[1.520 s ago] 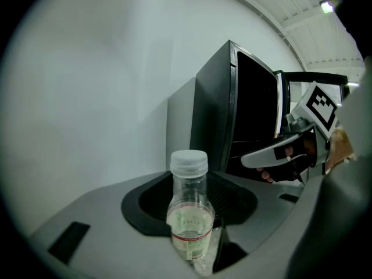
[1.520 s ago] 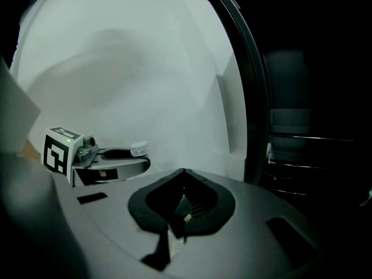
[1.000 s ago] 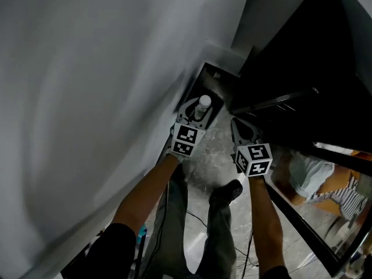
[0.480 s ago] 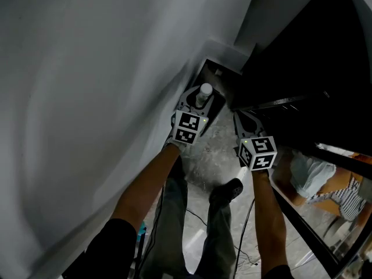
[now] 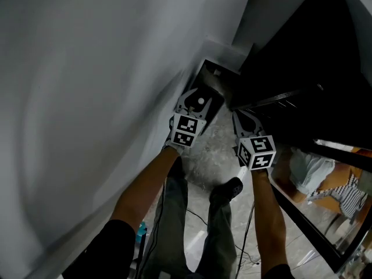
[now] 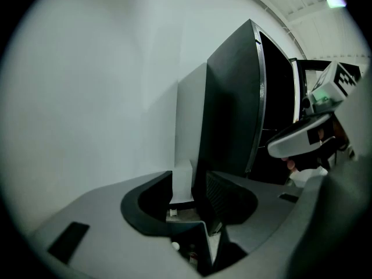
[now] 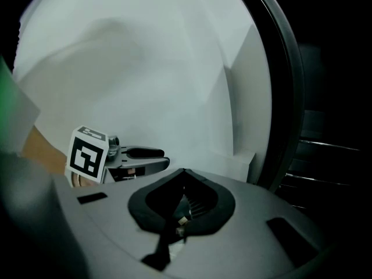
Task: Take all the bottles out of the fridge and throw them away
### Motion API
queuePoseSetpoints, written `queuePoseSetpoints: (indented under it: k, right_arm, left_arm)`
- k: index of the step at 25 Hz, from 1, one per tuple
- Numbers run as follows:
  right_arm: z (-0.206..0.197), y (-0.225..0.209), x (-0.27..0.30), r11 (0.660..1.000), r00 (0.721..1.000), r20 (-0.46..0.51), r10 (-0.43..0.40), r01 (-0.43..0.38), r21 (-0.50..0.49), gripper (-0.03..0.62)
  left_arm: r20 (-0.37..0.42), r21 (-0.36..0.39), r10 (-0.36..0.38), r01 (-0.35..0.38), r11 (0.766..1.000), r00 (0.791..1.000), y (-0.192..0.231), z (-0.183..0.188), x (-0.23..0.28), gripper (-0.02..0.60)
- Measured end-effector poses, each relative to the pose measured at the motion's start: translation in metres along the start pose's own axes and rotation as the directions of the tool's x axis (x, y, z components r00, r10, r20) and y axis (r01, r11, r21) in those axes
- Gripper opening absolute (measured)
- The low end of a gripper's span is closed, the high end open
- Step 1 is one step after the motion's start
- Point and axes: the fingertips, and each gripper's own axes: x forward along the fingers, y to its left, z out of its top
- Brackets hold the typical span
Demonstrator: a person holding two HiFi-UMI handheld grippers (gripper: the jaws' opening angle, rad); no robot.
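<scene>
Left tongs (image 5: 197, 100) are hanging spread over bottle (image 5: 200, 102) in bin (image 5: 218, 80) squeezed between wall (image 5: 87, 68) and fridge (image 5: 302, 51) edge, while right tongs (image 5: 243, 121), pressed together and empty, are hovering over open floor (image 5: 212, 150).

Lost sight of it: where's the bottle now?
Head view, centre: the white-capped bottle shows just beneath the open left tongs, at the dark bin between the white wall and the black fridge.

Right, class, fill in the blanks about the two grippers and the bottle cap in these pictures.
1. The left gripper is ____, with its jaws wide apart.
2. The right gripper is ____, with its jaws together and nothing between them.
3. The bottle cap in the head view is ____ in colour.
Missing words: open; shut; white.
</scene>
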Motion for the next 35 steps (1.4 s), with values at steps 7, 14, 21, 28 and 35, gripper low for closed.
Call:
queuePoseSetpoints:
  k: [7,14,21,28,35]
  right_arm:
    - [0.027,0.022,-0.042,0.999,0.999,0.027,-0.025,0.024,0.035,0.008]
    - [0.074,0.039,-0.129,0.995,0.996,0.055,-0.064,0.059,0.078,0.008]
    - [0.115,0.041,-0.251,0.98,0.982,0.099,-0.159,0.146,0.133,0.008]
    - [0.142,0.037,-0.374,0.943,0.949,0.15,-0.278,0.24,0.232,0.008]
    - [0.149,0.033,-0.477,0.903,0.899,0.207,-0.387,0.322,0.285,0.008]
  left_arm:
    - [0.039,0.003,-0.032,0.032,0.999,0.999,-0.03,0.051,-0.048,0.072]
    - [0.063,-0.015,-0.096,0.097,0.995,0.993,-0.082,0.135,-0.104,0.008]
    - [0.068,0.027,-0.253,0.252,0.967,0.965,-0.177,0.222,-0.157,0.006]
    - [0.025,0.106,-0.443,0.439,0.892,0.896,-0.287,0.29,-0.21,0.006]
    - [0.001,0.205,-0.583,0.57,0.796,0.813,-0.377,0.335,-0.247,0.006]
